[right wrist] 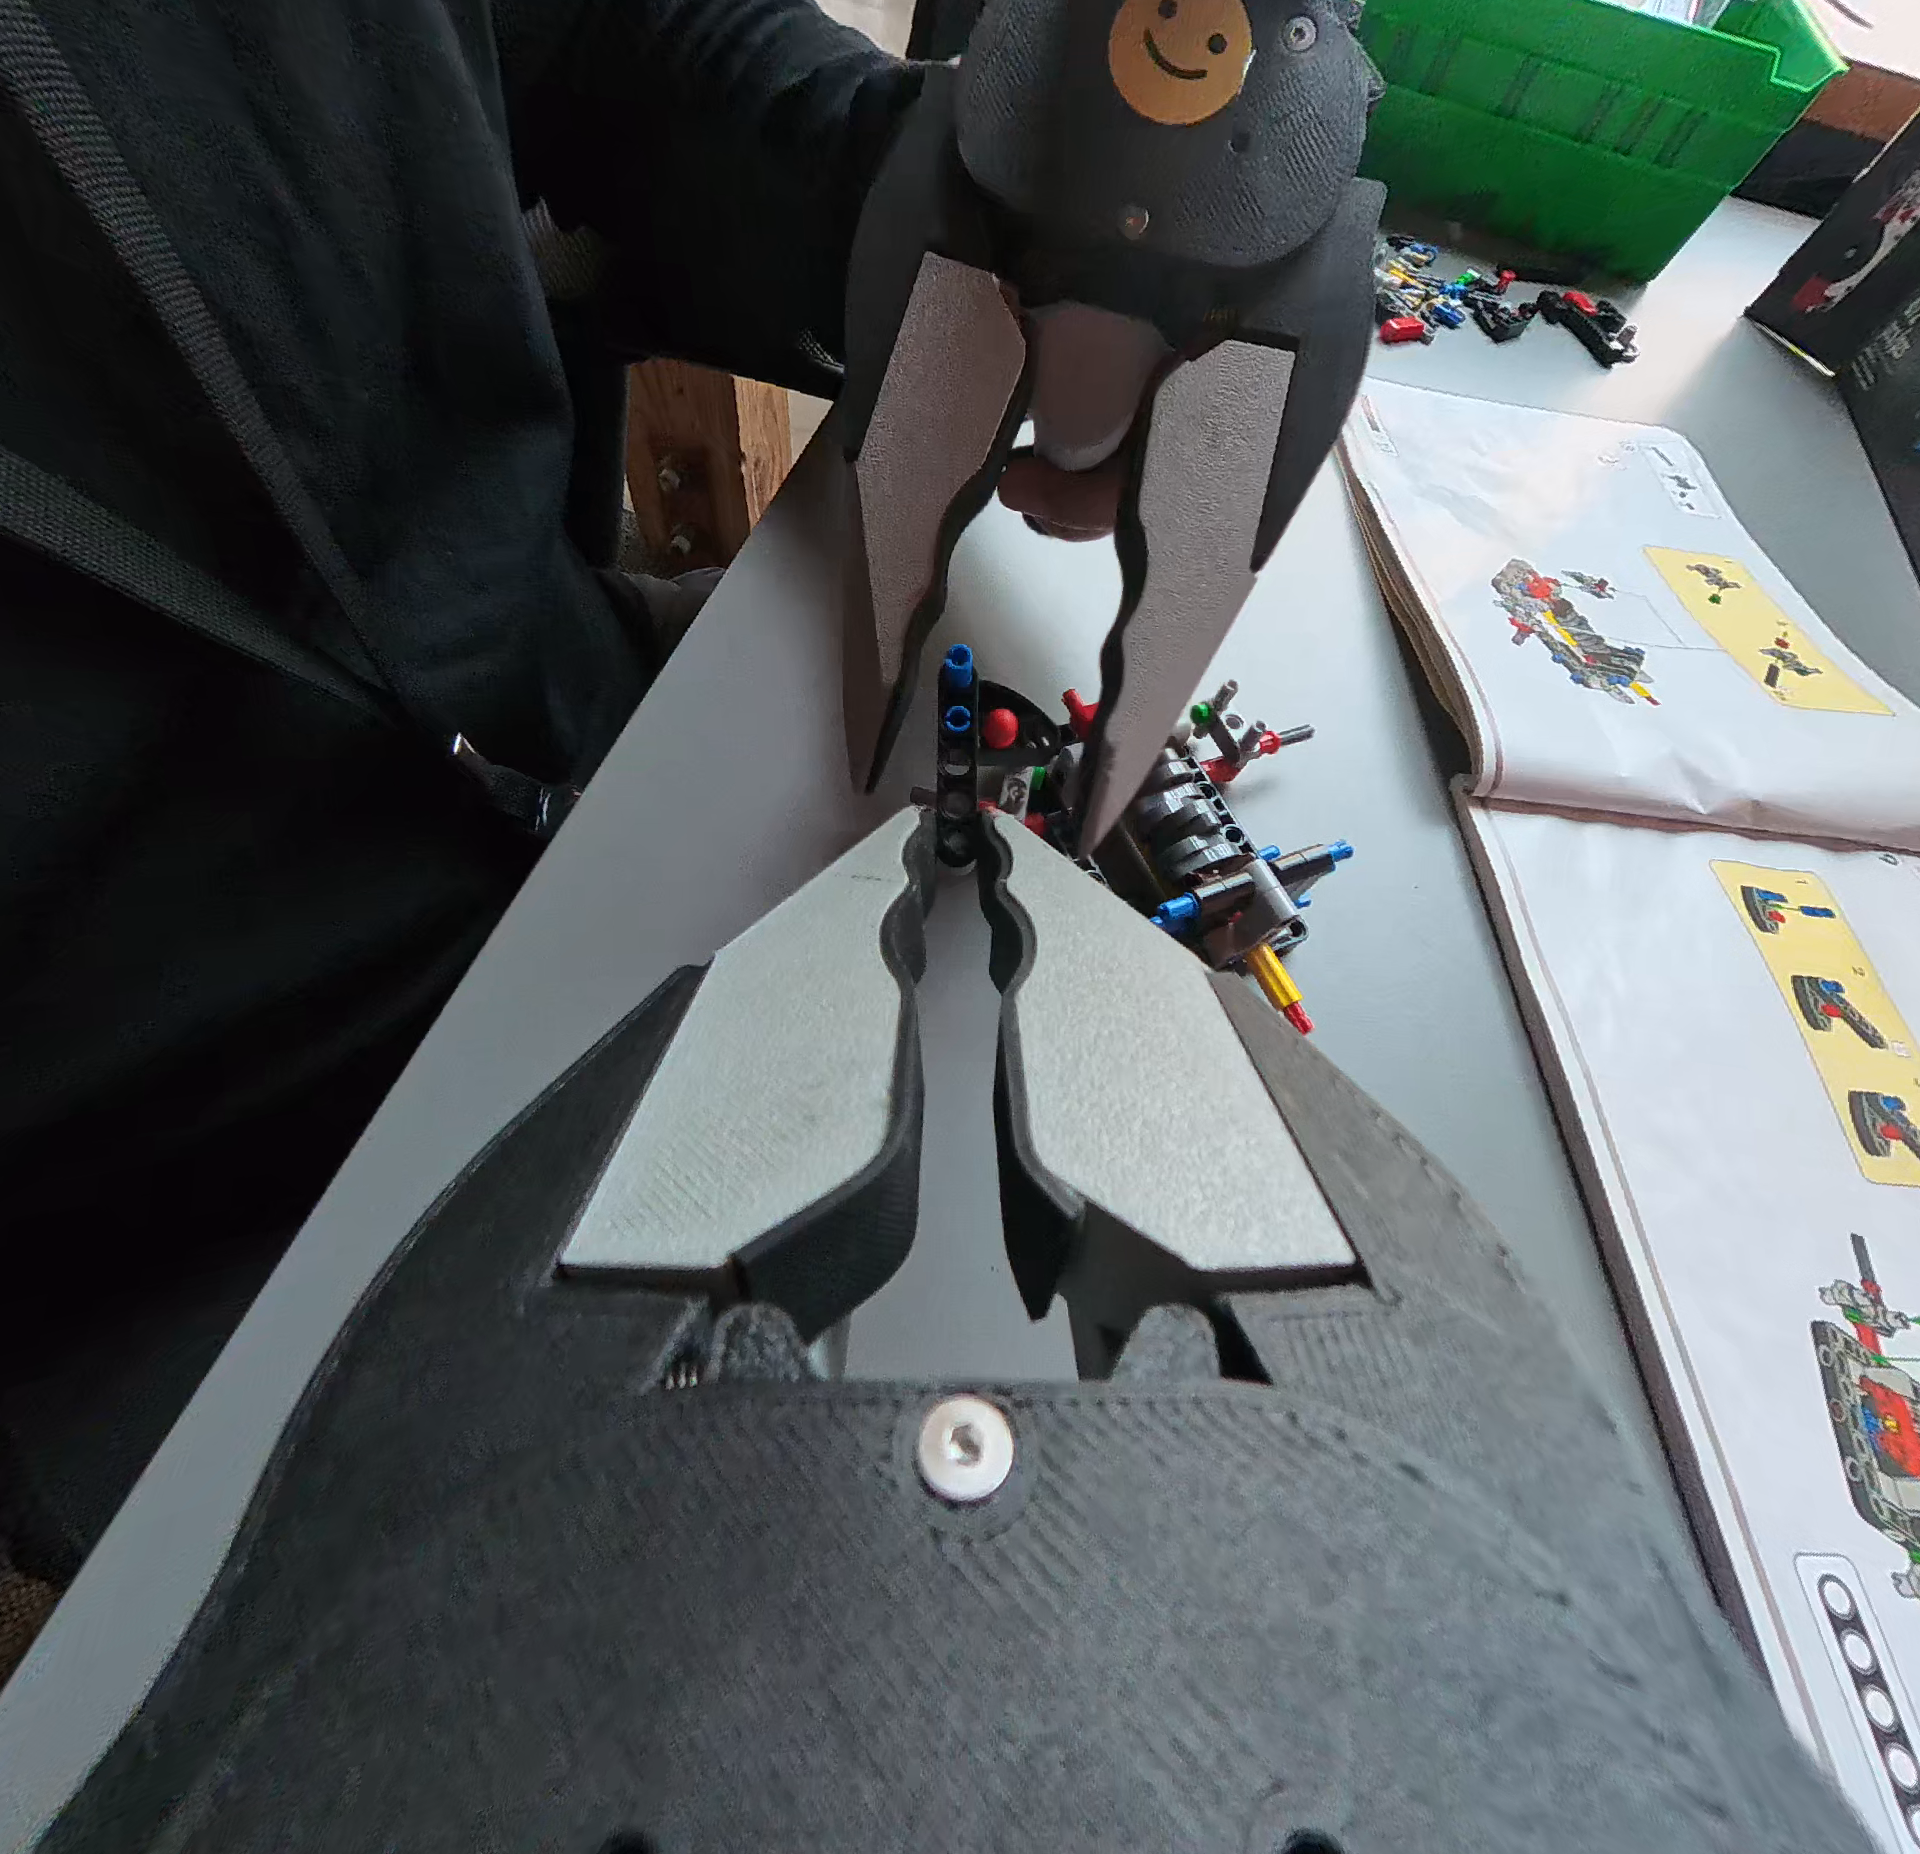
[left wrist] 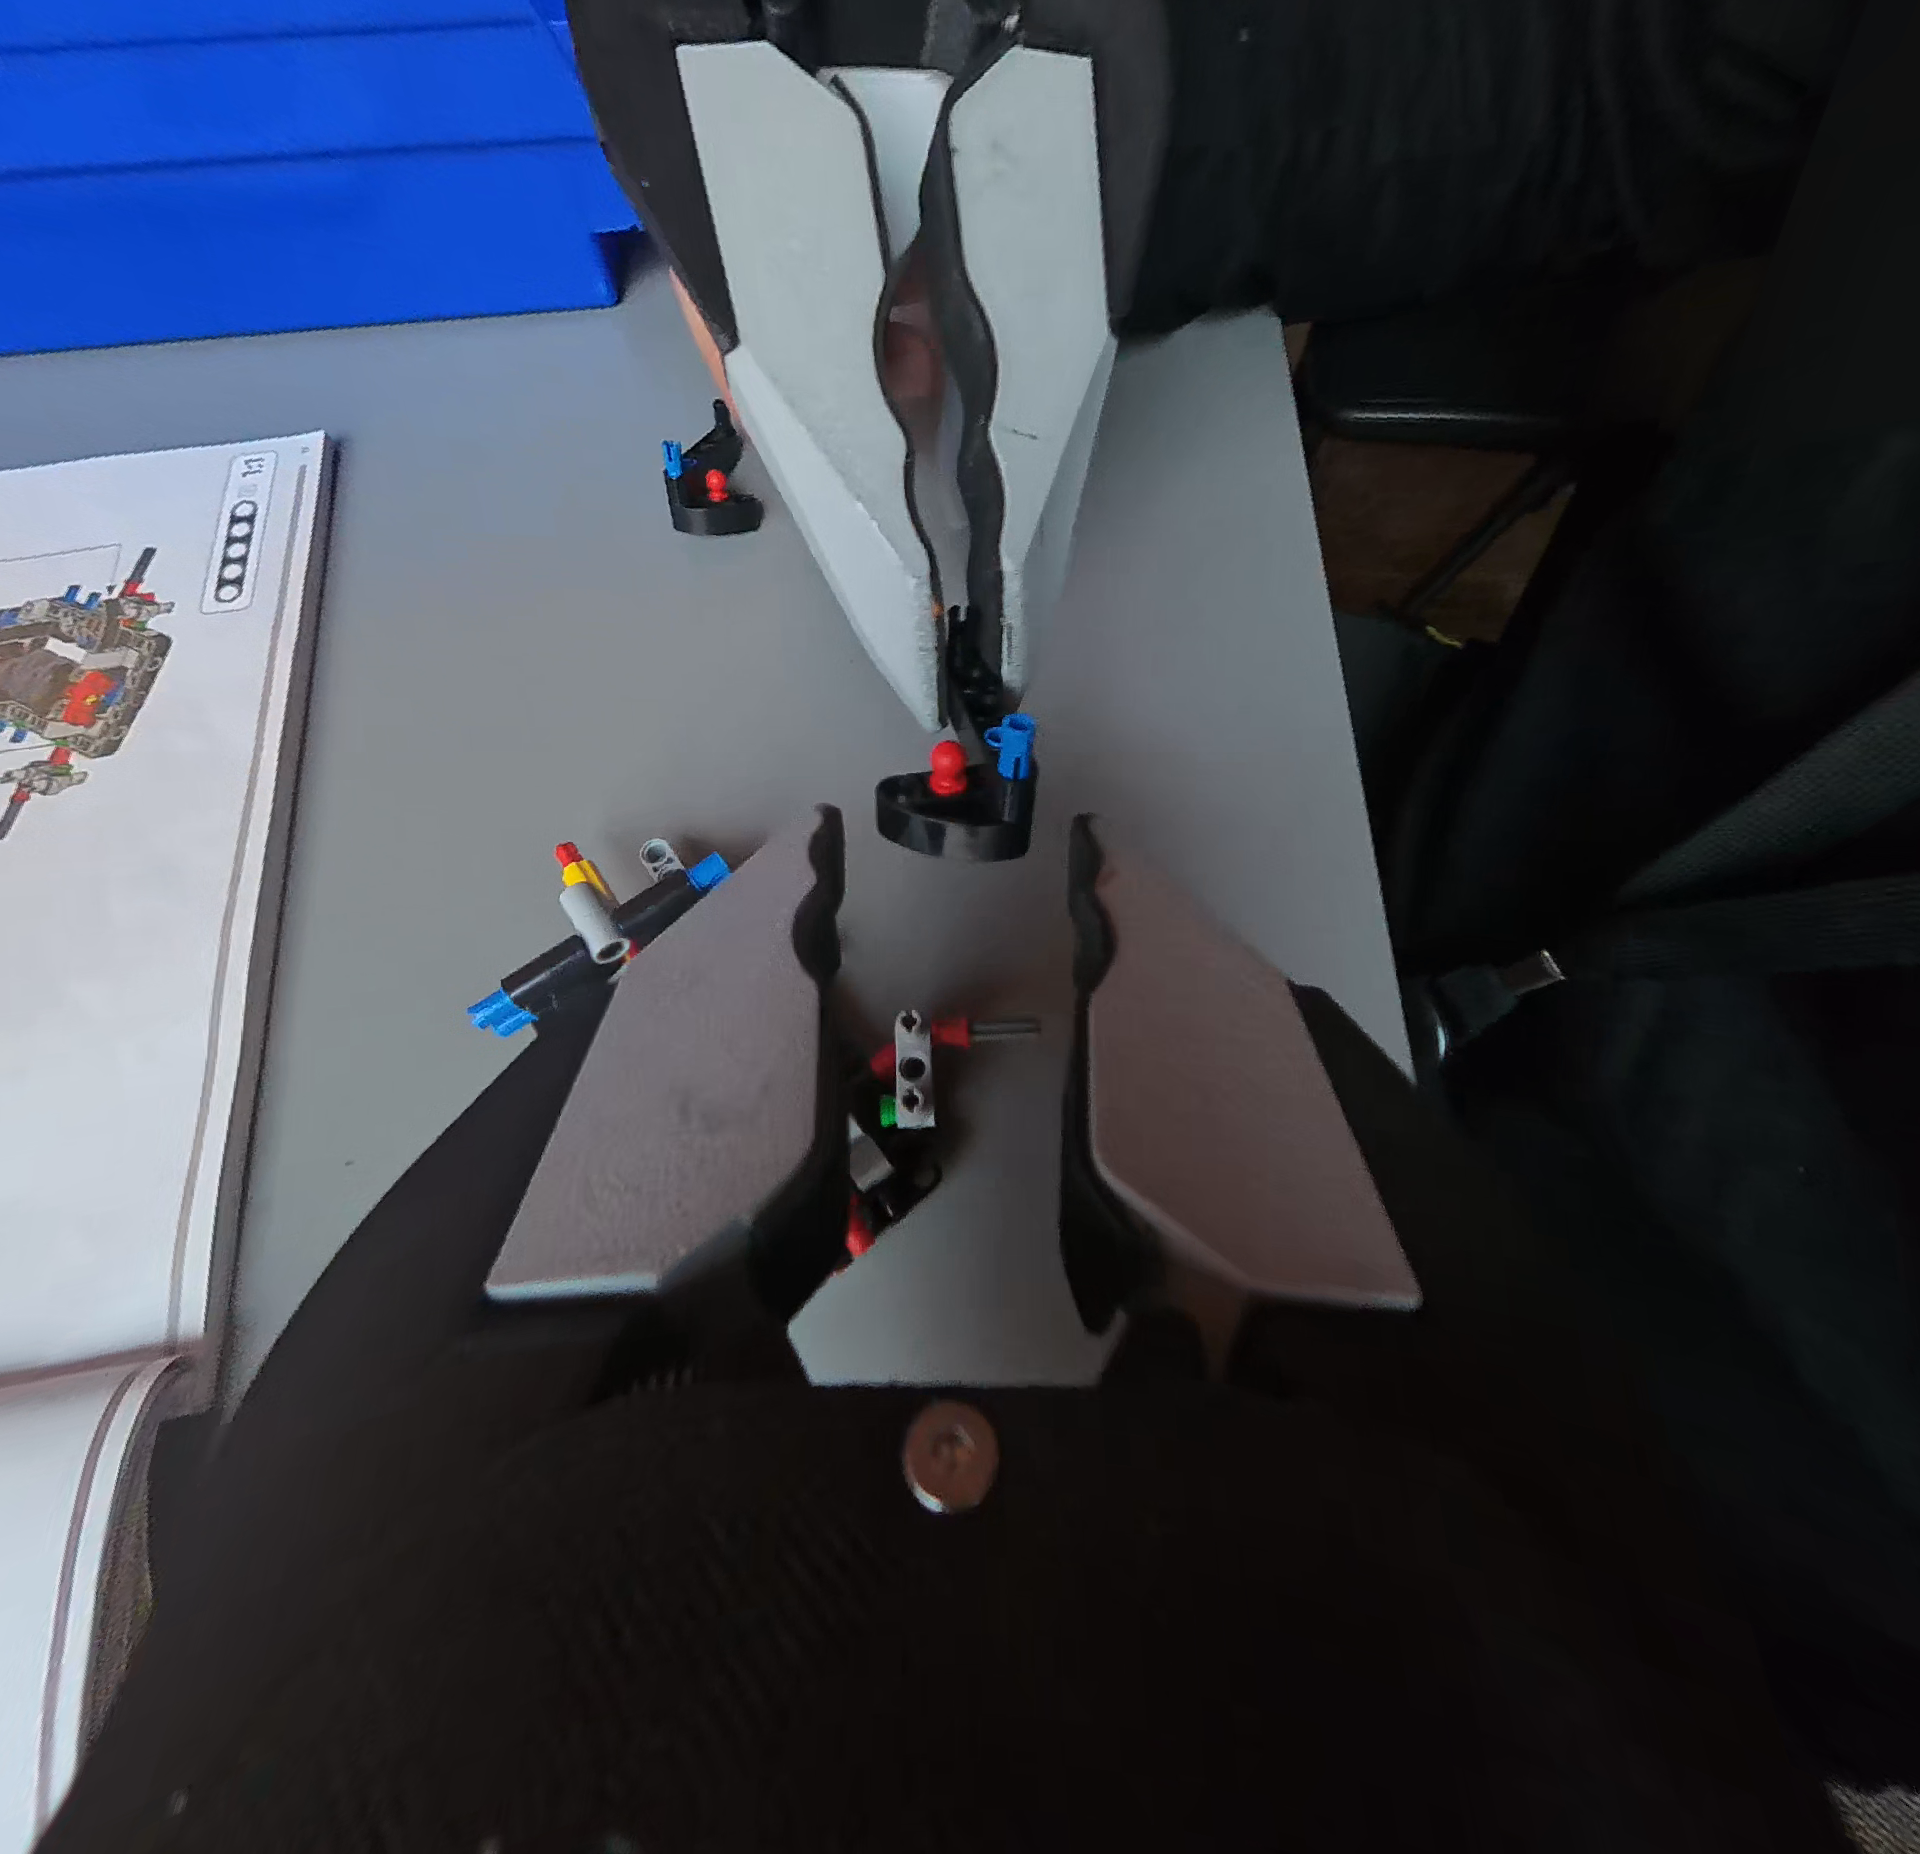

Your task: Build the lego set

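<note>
My right gripper (right wrist: 956, 836) is shut on the upright arm of a small black lego piece (right wrist: 958, 786) that carries a red ball pin and a blue pin. In the left wrist view this gripper (left wrist: 971, 698) comes down from the top and holds the piece (left wrist: 956, 812) just above the grey table. My left gripper (left wrist: 956, 833) is open, its fingers on either side of the piece. Seen from the right wrist view, it (right wrist: 977, 812) hangs from above. The main grey and black lego assembly (right wrist: 1195, 838) lies under it, partly hidden by the fingers (left wrist: 707, 1056).
A second similar black piece (left wrist: 715, 495) lies farther back. An open instruction booklet (right wrist: 1662, 682) lies beside the work spot. A blue bin (left wrist: 260, 142), a green bin (right wrist: 1558, 111), a pile of loose parts (right wrist: 1496, 308) and a dark box (right wrist: 1860, 266) stand beyond. The table edge (left wrist: 1351, 661) is close. Only a small space, under 4 cm, lies between the two pairs of fingers.
</note>
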`<state>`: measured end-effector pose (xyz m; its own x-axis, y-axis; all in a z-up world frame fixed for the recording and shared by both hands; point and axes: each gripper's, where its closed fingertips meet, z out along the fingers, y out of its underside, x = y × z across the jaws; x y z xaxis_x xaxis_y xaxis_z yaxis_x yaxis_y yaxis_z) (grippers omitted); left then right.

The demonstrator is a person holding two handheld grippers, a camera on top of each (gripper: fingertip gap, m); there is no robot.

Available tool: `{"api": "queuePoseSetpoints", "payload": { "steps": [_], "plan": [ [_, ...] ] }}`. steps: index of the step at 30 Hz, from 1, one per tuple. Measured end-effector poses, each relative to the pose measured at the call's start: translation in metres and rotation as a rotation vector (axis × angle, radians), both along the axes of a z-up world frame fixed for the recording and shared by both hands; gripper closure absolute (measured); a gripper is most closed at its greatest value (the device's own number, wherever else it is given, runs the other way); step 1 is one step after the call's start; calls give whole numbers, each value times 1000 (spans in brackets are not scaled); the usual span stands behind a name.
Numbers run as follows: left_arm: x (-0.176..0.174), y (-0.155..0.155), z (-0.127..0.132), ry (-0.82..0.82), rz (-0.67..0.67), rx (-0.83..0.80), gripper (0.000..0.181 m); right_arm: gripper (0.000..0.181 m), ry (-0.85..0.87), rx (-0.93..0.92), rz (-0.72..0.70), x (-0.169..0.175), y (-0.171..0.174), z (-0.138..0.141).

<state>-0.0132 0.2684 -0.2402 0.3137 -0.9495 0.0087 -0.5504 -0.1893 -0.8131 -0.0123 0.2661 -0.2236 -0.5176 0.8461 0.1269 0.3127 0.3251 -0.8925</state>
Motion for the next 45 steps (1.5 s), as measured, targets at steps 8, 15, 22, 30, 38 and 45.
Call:
{"api": "queuePoseSetpoints", "payload": {
  "steps": [8, 15, 22, 30, 38, 45],
  "plan": [
    [5, -3, -9, 26, -43, 38, 148, 177, 4, -52, 27, 3, -2, 0],
    [5, -5, -1, -31, -55, 31, 148, 177, 22, -76, 36, 6, -1, 5],
    [8, -6, -2, -20, -53, 58, 153, 177, 13, -77, 50, 6, -5, 3],
    [8, -5, 2, -43, -41, 60, 156, 177, 7, -77, 53, 7, -5, 1],
    [7, -4, -3, -32, -36, 50, 156, 177, -6, -53, 42, 7, -4, -4],
    [7, -3, 2, -58, -24, 43, 156, 177, -5, -52, 33, 6, -1, -5]
  ]
}}
